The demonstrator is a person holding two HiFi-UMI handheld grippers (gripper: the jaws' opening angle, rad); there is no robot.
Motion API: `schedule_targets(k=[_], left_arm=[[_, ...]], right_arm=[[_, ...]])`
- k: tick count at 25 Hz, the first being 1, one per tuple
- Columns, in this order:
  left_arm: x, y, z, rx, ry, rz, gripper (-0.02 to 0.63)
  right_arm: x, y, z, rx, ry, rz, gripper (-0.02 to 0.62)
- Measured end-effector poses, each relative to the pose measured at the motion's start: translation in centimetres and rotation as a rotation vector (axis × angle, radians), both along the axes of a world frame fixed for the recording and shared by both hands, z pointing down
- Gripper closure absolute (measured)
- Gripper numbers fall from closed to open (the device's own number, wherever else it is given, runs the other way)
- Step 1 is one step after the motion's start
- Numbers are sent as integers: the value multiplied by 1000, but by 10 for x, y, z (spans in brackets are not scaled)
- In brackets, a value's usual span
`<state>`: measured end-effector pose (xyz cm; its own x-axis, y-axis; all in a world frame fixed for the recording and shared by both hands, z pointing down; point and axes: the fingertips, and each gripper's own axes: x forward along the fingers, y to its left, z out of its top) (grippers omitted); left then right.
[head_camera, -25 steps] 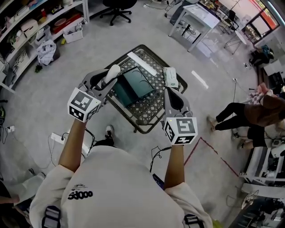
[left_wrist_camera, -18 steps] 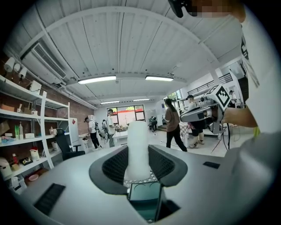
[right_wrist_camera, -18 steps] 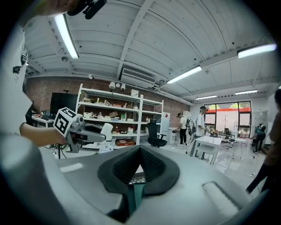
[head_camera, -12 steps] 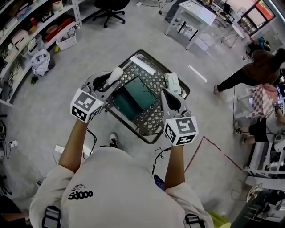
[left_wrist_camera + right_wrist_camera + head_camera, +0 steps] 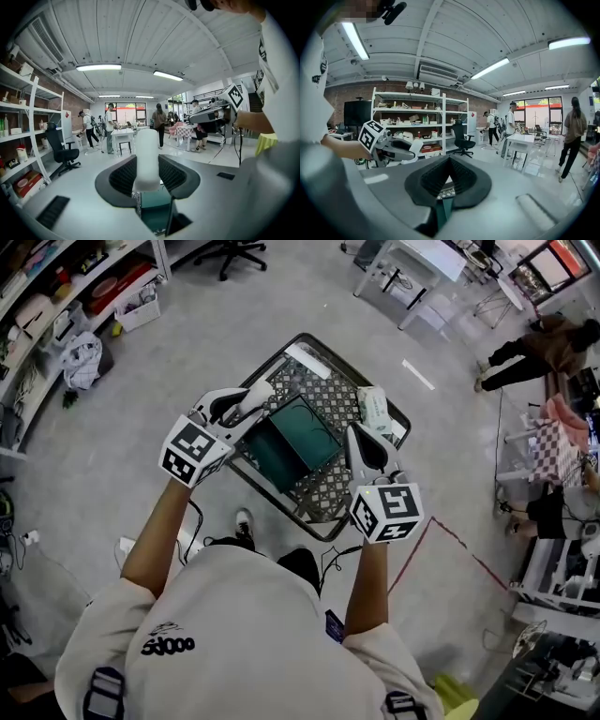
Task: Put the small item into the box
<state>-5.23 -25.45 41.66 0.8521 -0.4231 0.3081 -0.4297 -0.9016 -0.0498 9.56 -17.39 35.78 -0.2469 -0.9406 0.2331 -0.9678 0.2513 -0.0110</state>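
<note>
A dark green box (image 5: pixel 292 439) sits open on a small table with a patterned cloth (image 5: pixel 323 395). My left gripper (image 5: pixel 253 399) hovers over the table's left edge, shut on a white cylindrical item (image 5: pixel 257 397). In the left gripper view that item (image 5: pixel 147 158) stands upright between the jaws of the left gripper (image 5: pixel 147 177), with the green box (image 5: pixel 154 211) below. My right gripper (image 5: pixel 361 435) hangs over the table's right side, shut and empty. The right gripper view shows the right gripper (image 5: pixel 449 178) with its jaws meeting above the box (image 5: pixel 443 208).
A white packet (image 5: pixel 375 411) and a white strip (image 5: pixel 307 360) lie on the cloth. Shelves (image 5: pixel 56 306) stand at the left, an office chair (image 5: pixel 239 251) and a white desk (image 5: pixel 431 263) beyond. People (image 5: pixel 534 348) move at the right. A red floor line (image 5: pixel 450 540) runs nearby.
Both grippers keep their places over the table, the left still gripping the white item. The head view has shifted a little, and a person at the right has walked farther away.
</note>
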Motion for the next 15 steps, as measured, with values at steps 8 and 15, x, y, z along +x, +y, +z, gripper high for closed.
schedule_targets(k=[8, 15], left_arm=[[8, -15, 70, -111, -115, -62, 460], [22, -16, 140, -219, -227, -90, 460]], right_arm=[[15, -22, 34, -84, -47, -56, 588], [21, -39, 64, -140, -20, -120, 586]])
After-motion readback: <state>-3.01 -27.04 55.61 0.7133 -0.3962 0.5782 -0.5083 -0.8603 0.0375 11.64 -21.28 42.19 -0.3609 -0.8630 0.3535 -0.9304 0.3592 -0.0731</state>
